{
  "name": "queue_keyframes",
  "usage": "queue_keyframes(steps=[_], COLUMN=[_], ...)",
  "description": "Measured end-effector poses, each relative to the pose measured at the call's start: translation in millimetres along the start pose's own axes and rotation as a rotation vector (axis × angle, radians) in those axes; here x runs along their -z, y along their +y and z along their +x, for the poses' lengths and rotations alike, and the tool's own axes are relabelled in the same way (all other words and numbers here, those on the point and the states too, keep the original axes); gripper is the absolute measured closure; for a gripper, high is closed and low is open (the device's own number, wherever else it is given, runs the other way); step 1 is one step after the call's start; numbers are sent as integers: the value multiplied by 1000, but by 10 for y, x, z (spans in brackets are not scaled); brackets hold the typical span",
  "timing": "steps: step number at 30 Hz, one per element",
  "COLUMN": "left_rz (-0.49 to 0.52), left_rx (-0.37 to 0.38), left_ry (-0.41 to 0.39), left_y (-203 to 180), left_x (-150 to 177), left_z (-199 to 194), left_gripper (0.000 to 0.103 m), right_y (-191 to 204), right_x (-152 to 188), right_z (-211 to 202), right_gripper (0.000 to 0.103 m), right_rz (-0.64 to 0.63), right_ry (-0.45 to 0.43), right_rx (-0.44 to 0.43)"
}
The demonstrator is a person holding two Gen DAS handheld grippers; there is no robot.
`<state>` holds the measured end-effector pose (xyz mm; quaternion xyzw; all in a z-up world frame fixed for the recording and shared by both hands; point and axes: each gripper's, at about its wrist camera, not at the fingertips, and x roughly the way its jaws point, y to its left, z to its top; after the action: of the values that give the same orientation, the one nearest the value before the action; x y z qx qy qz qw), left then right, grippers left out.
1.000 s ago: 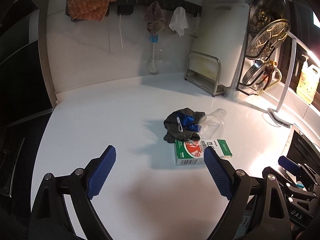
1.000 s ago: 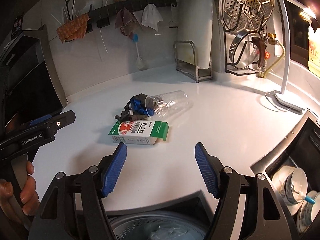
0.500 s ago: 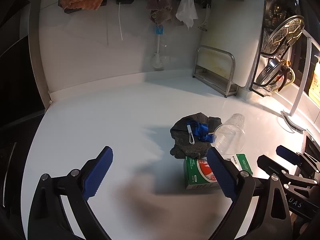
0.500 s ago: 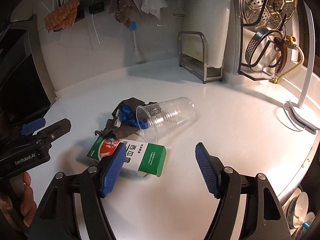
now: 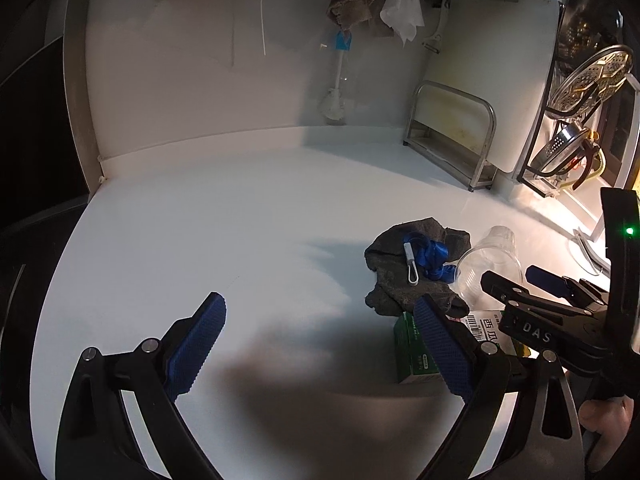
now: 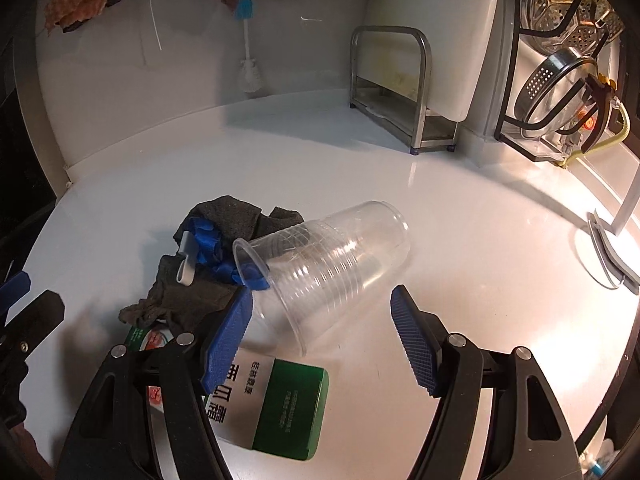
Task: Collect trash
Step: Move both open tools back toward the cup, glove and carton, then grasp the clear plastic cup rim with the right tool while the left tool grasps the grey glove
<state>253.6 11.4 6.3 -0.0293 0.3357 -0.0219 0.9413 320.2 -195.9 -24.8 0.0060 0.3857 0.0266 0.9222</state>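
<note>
Clear plastic cup [image 6: 324,276]: on its side on the white worktop [image 6: 460,240], mouth against a grey cloth [image 6: 188,300], beside a green carton [image 6: 276,408]. Right gripper [image 6: 320,340] and left gripper [image 5: 320,356]: fingers apart, empty. Advice: straddle the cup's ribbed wall, squeeze lightly; thin plastic probably buckles.

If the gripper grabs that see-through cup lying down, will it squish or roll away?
The plastic cup looks thin and ribbed, so it would probably dent under a hard squeeze. It lies on its side on the smooth white counter, so a nudge would likely roll it. It looks empty, so probably very light.
</note>
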Motion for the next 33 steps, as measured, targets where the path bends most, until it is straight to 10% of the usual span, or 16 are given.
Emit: queue_keyframes(steps=[5,13,33], left_rz=[11,23,83], left_rx=[-3,-10,2], left_ry=[3,5,51], left_y=[-35,-111,-776], left_x=[3,-1,-40], left_z=[18,29,199], left_gripper=[10,10,10], right_y=[-24,-152,-1018], right_x=[-46,-40,162], right_z=[138,163,-424], right_gripper=[37,95,98], right_rz=[23,30,171], right_ry=[17,26,-114], right_rx=[30,8,-86])
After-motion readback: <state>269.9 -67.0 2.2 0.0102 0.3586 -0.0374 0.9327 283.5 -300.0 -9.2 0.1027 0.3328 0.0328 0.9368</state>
